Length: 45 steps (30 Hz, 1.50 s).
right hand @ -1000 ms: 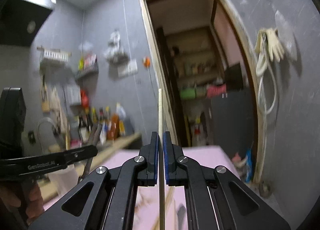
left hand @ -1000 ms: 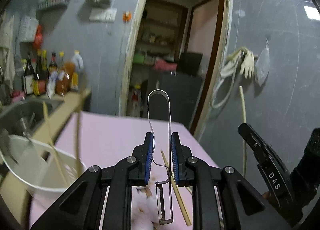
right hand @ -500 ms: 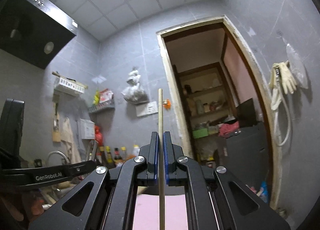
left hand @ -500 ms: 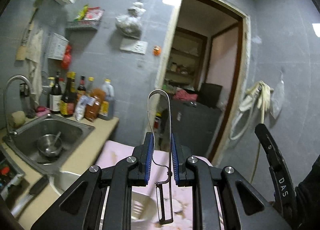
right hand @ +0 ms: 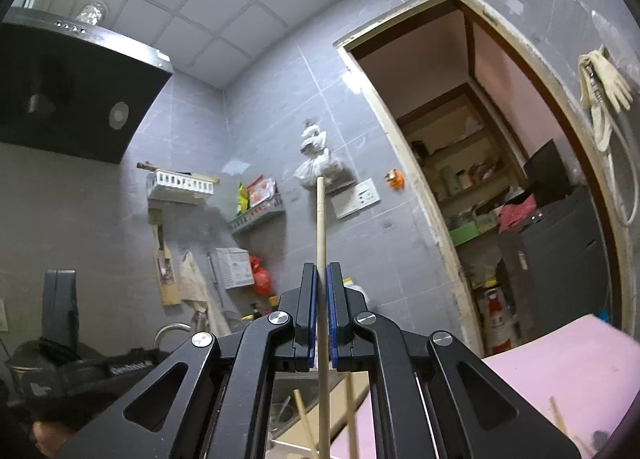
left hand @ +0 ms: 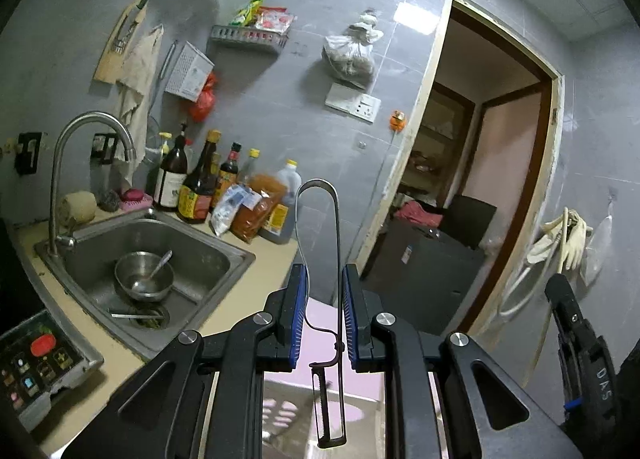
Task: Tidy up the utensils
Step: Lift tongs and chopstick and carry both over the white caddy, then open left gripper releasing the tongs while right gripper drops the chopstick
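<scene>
Peeler (left hand: 328,339) held; sink (left hand: 224,259) contains bowl (left hand: 144,277)

"DAS" on right gripper (left hand: 600,375), "GenRobot.AI" on left gripper (right hand: 132,369)

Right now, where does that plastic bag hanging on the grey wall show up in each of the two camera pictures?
Left wrist view: the hanging plastic bag is upper middle, left of the doorway, above the wall socket plate.
Right wrist view: the same bag sits near the centre, just above the tip of the chopstick.
Shared landmark: the small orange hook beside the door frame.
</scene>
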Tool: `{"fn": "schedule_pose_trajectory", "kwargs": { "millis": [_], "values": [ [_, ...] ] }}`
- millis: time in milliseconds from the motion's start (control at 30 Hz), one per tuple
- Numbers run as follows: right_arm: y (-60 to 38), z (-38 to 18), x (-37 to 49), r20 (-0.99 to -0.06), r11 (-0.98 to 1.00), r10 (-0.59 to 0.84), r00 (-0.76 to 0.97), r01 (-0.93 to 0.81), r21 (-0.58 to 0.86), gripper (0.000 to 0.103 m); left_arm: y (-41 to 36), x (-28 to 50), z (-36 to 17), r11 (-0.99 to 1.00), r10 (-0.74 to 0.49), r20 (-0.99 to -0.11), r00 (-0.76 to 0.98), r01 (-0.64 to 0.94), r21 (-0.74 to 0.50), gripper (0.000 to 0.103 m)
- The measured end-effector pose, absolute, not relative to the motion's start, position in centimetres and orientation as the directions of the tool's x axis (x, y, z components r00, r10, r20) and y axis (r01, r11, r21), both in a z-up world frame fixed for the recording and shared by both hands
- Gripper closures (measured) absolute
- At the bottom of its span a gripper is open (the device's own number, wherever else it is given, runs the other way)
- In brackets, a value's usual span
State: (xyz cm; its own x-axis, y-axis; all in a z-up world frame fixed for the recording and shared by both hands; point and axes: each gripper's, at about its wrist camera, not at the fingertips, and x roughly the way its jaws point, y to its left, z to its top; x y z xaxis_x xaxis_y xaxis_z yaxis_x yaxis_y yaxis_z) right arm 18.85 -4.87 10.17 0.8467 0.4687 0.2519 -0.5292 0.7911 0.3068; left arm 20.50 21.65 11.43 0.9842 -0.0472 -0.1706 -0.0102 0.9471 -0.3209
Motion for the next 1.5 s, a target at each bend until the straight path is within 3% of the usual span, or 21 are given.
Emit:
{"fn": "schedule_pose_trajectory", "kwargs": {
  "millis": [367, 867, 1500],
  "values": [
    [-2.9, 7.9, 20.5, 0.201, 0.782, 0.497, 0.844, -0.536, 0.317, 0.1, 22.1, 21.7, 8.5, 0.951, 0.02, -0.13, 0.991, -0.059, -0.305, 0.089],
    [-1.5, 6.7, 20.9, 0.159, 0.799, 0.503, 0.85, -0.527, 0.289, 0.1, 20.6, 22.0, 6.1, 0.956, 0.071, -0.159, 0.985, -0.113, -0.27, 0.088],
    [-2.2, 7.6, 19.5, 0.038, 0.813, 0.557, 0.829, -0.554, 0.179, 0.094, 20.6, 20.2, 6.4, 0.955, -0.059, -0.276, 0.959, -0.027, -0.297, 0.085]
  ]
}}
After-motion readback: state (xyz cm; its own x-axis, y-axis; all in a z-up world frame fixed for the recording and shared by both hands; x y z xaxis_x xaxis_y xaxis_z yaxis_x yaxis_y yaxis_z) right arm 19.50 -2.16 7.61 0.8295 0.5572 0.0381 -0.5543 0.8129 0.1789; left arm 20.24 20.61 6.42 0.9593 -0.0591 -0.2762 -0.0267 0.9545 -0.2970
